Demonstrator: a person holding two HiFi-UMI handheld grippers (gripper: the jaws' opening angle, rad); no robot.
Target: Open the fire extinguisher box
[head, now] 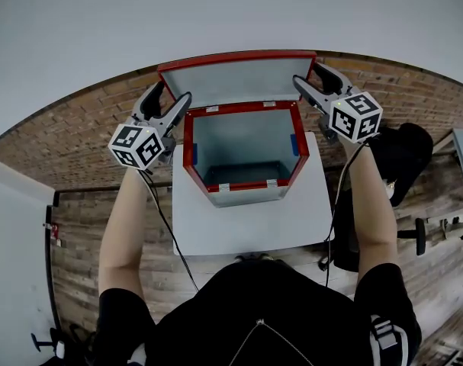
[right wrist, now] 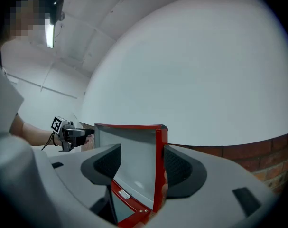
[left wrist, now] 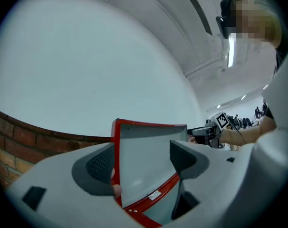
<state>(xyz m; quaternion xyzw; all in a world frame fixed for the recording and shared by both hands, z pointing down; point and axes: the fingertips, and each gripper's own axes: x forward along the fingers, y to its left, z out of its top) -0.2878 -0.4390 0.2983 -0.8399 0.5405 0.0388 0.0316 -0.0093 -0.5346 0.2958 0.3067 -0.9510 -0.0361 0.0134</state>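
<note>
The red fire extinguisher box (head: pixel 245 183) stands on a white table (head: pixel 246 227) with its grey inside showing. Its red-rimmed lid (head: pixel 231 76) is swung up and back. My left gripper (head: pixel 172 97) is at the lid's left edge and my right gripper (head: pixel 307 76) at its right edge. In the left gripper view the lid (left wrist: pixel 148 141) stands between the wide-apart jaws of the left gripper (left wrist: pixel 141 161), red rim beside the left pad. In the right gripper view the lid (right wrist: pixel 129 158) sits likewise inside the right gripper (right wrist: pixel 141 166), rim by the right pad. Both are open.
Brick-patterned surface surrounds the table, with a plain white wall behind the box. A black chair (head: pixel 403 155) stands to the right of the table. A cable hangs from each gripper along the person's arms. A white door panel (head: pixel 14 265) is at far left.
</note>
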